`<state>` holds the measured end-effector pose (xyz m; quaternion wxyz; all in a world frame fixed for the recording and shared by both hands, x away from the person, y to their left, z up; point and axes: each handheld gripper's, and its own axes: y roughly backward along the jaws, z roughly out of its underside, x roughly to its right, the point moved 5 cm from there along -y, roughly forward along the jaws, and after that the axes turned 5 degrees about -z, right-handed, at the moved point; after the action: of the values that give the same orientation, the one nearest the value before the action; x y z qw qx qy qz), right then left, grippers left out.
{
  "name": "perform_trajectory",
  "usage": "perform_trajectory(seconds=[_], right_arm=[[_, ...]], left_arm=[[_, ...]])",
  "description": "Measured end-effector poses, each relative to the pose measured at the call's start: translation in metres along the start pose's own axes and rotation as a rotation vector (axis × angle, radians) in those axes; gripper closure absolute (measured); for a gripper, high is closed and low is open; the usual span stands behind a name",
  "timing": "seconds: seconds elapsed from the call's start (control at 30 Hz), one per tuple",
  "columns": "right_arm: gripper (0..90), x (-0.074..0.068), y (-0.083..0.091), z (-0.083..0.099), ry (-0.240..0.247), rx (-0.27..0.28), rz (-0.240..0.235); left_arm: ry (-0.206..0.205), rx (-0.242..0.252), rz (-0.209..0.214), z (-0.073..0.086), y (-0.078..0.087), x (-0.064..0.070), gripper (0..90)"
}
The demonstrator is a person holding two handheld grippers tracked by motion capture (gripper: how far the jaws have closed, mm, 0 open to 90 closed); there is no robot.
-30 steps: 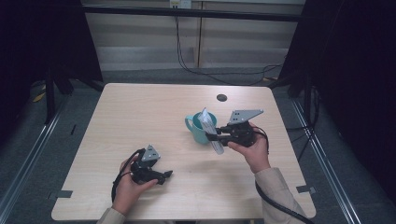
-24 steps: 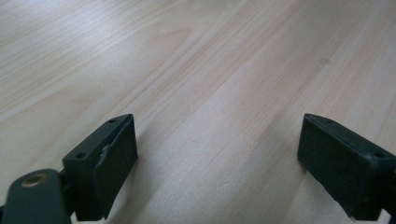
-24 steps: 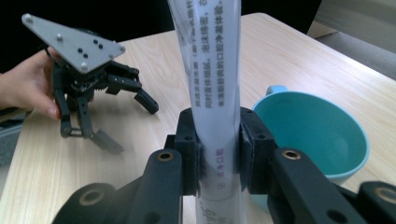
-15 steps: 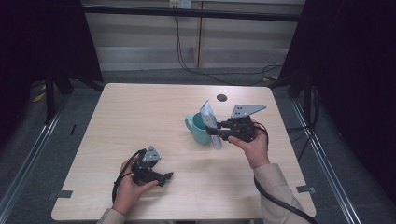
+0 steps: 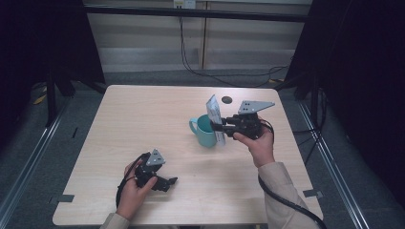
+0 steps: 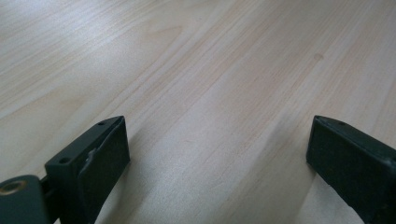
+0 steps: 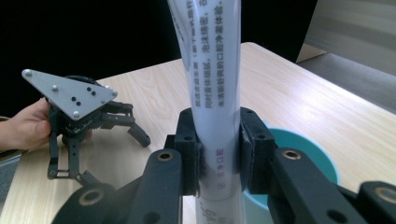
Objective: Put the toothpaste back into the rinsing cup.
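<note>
A white tube (image 5: 214, 119) with printed text stands nearly upright, and my right gripper (image 5: 218, 127) is shut on its lower part. In the right gripper view both pads press the tube (image 7: 215, 70) from either side, with the right gripper (image 7: 218, 156) just above a teal mug (image 7: 306, 149). The mug (image 5: 204, 132) stands at the table's middle with its handle to the left. The tube's lower end hangs by the mug's right side. My left gripper (image 5: 168, 183) rests open near the front left, with bare wood between its fingers (image 6: 95, 161).
The wooden table (image 5: 143, 119) has a small dark round hole (image 5: 227, 100) near its far edge. Dark curtains and cables lie beyond the table. The left gripper (image 7: 116, 158) also shows far off in the right gripper view.
The right gripper has tipped the tube from a slant to nearly upright and lifted it slightly by the mug. The left gripper has stayed put.
</note>
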<state>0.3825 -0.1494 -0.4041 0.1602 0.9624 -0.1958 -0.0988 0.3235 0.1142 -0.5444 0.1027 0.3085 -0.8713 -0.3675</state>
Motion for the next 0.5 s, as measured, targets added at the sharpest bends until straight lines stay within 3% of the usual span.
perform_trajectory(seconds=[0.5], right_arm=[[72.0,0.006,-0.008,-0.019,0.002,0.045,0.001]], left_arm=[[-0.002,-0.006,-0.003,0.0,0.0,0.001,4.7]])
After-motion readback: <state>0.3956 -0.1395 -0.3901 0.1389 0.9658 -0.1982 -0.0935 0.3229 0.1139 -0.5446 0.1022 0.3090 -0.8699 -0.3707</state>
